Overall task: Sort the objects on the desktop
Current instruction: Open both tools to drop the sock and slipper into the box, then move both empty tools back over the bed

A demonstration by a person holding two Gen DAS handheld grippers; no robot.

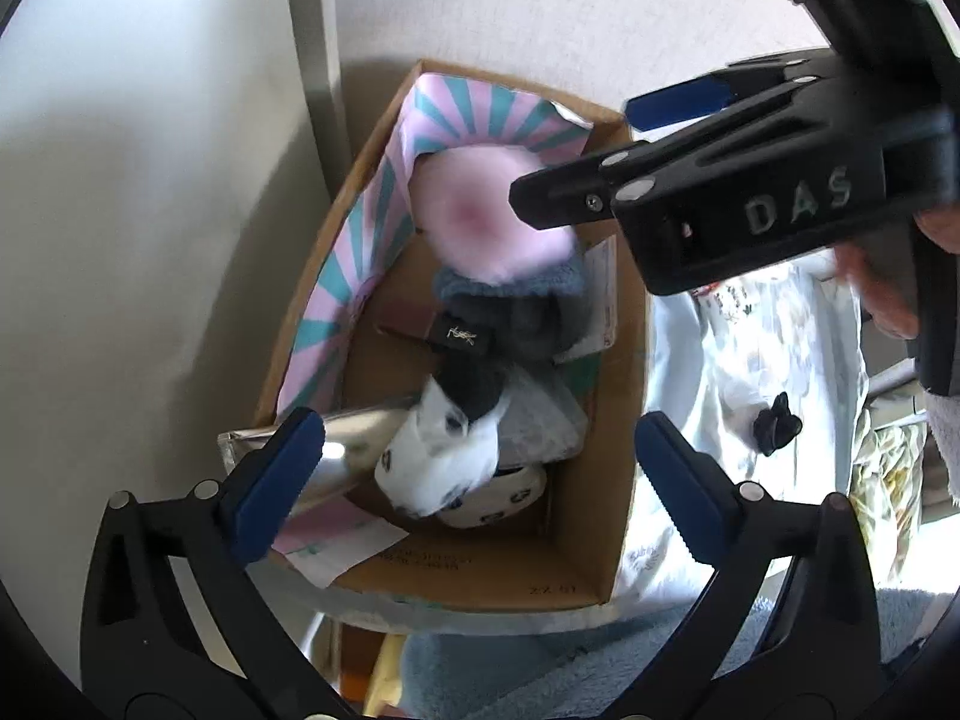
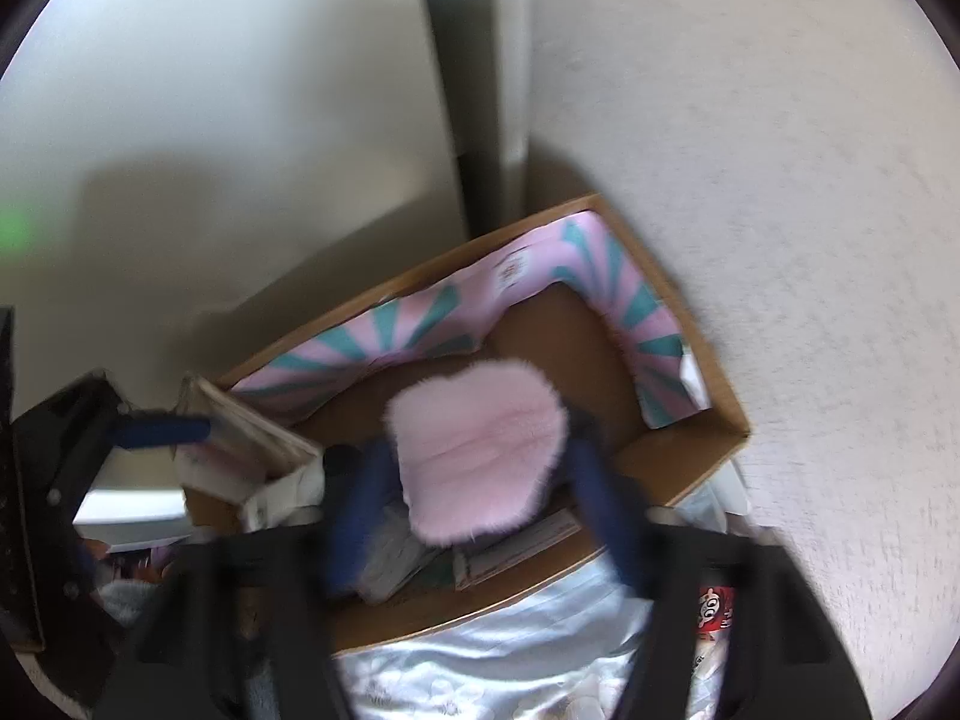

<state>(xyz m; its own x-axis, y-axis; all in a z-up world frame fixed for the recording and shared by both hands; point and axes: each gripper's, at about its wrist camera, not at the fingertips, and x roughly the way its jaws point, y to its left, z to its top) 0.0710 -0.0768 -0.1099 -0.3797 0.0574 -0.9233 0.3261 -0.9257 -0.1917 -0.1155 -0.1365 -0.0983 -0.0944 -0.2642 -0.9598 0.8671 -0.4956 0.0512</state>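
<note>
A cardboard box (image 1: 606, 420) stands against the wall and holds a pink and teal striped sheet (image 1: 360, 222), grey socks, a black YSL tag, a white patterned cloth (image 1: 438, 462) and papers. A fluffy pink item (image 1: 486, 222) lies on top of the pile; it also shows in the right wrist view (image 2: 480, 456). My right gripper (image 2: 480, 504) is open above the box (image 2: 678, 438), its blurred blue fingers on either side of the pink item, apart from it. My left gripper (image 1: 474, 480) is open and empty over the near end of the box.
A silvery pale blue floral cloth (image 2: 510, 666) lies beside the box, with a red packet (image 2: 714, 606). A small black item (image 1: 777, 423) sits on that cloth. A grey vertical post (image 2: 474, 78) and white walls stand behind the box. A blue towel (image 1: 510, 672) lies below.
</note>
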